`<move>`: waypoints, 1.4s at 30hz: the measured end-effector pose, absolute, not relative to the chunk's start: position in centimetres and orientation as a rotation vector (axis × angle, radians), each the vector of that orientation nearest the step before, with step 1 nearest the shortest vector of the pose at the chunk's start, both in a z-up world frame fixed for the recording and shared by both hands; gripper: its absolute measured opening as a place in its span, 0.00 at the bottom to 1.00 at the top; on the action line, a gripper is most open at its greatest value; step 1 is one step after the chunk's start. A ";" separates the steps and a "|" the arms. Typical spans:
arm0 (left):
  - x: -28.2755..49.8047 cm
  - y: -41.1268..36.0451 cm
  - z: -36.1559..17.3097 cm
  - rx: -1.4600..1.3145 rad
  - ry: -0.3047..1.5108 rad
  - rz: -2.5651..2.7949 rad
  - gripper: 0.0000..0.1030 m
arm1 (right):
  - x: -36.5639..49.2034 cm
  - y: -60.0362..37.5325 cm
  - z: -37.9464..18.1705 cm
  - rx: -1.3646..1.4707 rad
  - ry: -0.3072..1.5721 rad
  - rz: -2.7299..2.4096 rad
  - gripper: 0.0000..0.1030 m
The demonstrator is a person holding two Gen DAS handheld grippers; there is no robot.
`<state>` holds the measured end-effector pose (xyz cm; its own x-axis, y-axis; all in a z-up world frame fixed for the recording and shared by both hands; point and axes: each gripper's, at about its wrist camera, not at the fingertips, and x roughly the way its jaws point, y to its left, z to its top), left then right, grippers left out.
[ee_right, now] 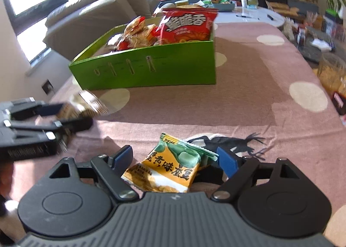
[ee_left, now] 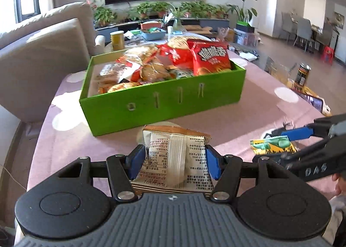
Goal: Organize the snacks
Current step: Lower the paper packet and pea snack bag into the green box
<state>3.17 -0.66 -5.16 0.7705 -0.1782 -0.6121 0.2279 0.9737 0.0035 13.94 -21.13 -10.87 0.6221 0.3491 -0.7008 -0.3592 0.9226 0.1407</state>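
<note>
The left claw point(ee_left: 175, 160) is clamped on a white snack packet point(ee_left: 175, 154), its blue pads pressing both sides, held above the pink dotted cloth on the desk point(ee_left: 259, 104) just in front of the green box point(ee_left: 164, 102) heaped with snacks. The right claw point(ee_right: 175, 160) stands wide open around a yellow-green packet point(ee_right: 170, 167) lying near the desk's front edge, pads clear of it.

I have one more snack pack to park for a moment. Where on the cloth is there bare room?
Free: the pink cloth right of the green box, and the strip between the box and the yellow-green packet. Crowded: the box, heaped with bags, and the near edge, where both grippers work.
</note>
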 end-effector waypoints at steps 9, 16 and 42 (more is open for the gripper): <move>2.9 0.1 -4.6 0.039 0.632 -0.211 0.55 | 13.8 -21.5 -10.4 -0.014 0.753 0.392 0.74; 2.7 0.2 -3.8 0.028 0.603 -0.205 0.55 | 13.9 -21.5 -8.8 0.018 0.688 0.413 0.74; 6.5 3.0 0.1 -0.022 0.495 -0.119 0.55 | 18.8 -18.4 -2.3 0.110 0.493 0.534 0.74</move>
